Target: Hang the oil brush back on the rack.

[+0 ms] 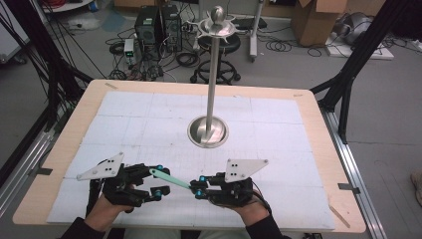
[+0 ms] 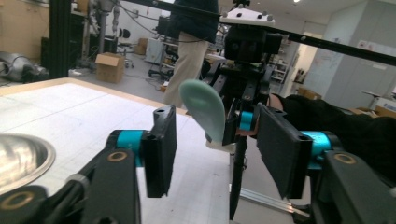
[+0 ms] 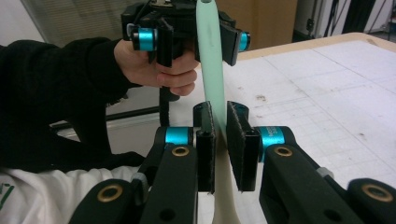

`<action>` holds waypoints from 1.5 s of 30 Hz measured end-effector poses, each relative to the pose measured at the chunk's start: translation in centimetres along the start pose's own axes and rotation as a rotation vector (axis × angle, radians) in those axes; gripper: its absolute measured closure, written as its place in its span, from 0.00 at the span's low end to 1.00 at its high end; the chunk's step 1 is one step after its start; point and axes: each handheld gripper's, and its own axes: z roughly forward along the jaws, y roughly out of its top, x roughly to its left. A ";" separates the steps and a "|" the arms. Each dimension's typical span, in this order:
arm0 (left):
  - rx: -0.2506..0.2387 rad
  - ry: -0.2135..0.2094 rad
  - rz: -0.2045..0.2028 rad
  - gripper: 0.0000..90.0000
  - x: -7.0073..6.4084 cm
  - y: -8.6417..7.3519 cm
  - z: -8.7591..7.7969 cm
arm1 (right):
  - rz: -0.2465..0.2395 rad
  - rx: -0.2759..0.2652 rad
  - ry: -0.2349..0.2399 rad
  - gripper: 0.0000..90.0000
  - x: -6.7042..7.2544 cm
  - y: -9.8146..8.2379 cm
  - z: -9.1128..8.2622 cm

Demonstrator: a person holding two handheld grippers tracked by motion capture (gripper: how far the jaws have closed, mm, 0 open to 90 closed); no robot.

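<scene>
A pale green utensil (image 1: pixel 169 178) with a rounded flat end hangs level above the table's near edge, between the two grippers. My right gripper (image 1: pixel 199 186) is shut on its shaft (image 3: pixel 211 60); the jaws (image 3: pixel 219 135) pinch it from both sides. The rounded end (image 2: pixel 205 109) sits between the jaws of my left gripper (image 2: pixel 212 154), whose pads stand apart from it with a gap on each side. From the right gripper view, the left gripper (image 3: pixel 194 39) faces me with the utensil passing between its fingers.
A tall metal stand (image 1: pixel 213 74) with a round dish base (image 1: pixel 208 132) rises from the middle of the white gridded mat (image 1: pixel 278 119). The wooden table's edge (image 1: pixel 343 199) runs around the mat. A person stands beyond the table in the left gripper view.
</scene>
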 end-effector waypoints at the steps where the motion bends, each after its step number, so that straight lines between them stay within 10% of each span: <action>1: -0.003 -0.009 0.001 0.58 0.0 0.1 0.1 | -0.001 -0.004 0.005 0.91 0.0 0.0 0.0; 15: -0.041 -0.048 0.027 0.83 -0.2 0.8 0.4 | 0.014 -0.033 0.062 0.91 0.1 -0.2 0.3; 30: -0.047 -0.030 0.033 0.85 -0.8 1.9 0.7 | 0.016 -0.067 0.077 0.88 0.1 0.1 0.2; 38: -0.024 0.026 0.023 0.85 -0.6 2.8 0.3 | 0.005 -0.073 -0.090 0.51 0.3 0.9 -0.6; 45: 0.073 0.133 0.028 0.85 -0.8 4.1 0.7 | -0.155 0.097 -0.262 0.47 2.3 1.9 1.1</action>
